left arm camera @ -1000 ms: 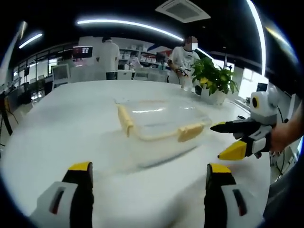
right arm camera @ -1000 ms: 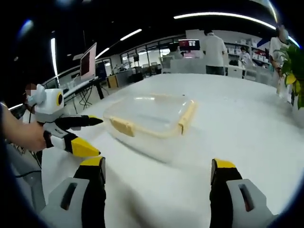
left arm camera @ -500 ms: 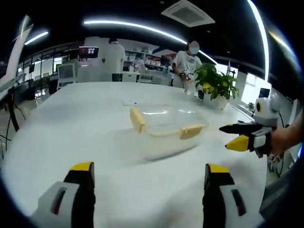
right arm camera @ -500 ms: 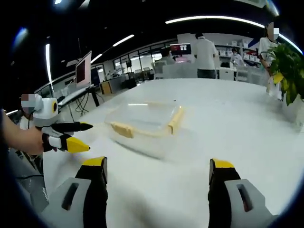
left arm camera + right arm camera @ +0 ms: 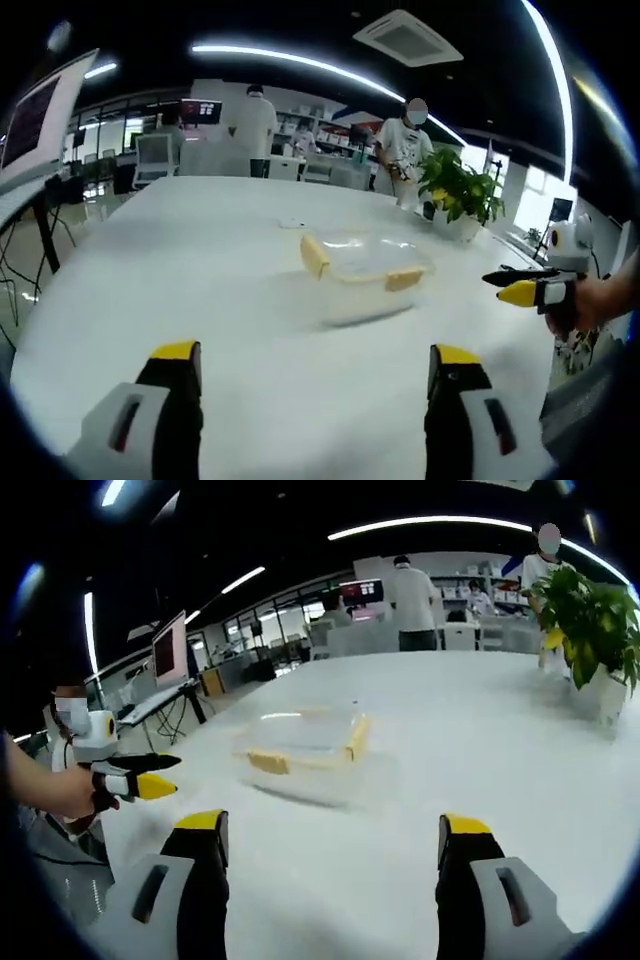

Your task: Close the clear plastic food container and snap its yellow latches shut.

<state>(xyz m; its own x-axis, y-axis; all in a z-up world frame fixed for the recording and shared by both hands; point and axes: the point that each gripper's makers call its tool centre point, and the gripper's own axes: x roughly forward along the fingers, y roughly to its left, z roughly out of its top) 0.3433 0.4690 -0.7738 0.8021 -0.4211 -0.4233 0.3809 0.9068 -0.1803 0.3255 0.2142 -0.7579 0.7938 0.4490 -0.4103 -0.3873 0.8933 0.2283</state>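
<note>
The clear plastic food container (image 5: 362, 280) (image 5: 305, 745) rests on the white table with its lid on; yellow latches (image 5: 314, 256) (image 5: 357, 737) show on its sides. My left gripper (image 5: 315, 375) is open and well short of the container, nothing between its jaws; it also appears at the left of the right gripper view (image 5: 145, 777), held by a hand. My right gripper (image 5: 333, 848) is open too, back from the container, and appears at the right of the left gripper view (image 5: 515, 285).
The white table (image 5: 200, 260) is broad around the container. A potted green plant (image 5: 460, 190) (image 5: 590, 615) stands at its far edge. People stand by desks and monitors beyond the table.
Both grippers have drawn back from the container, which now looks smaller and farther away. The container has stayed in place.
</note>
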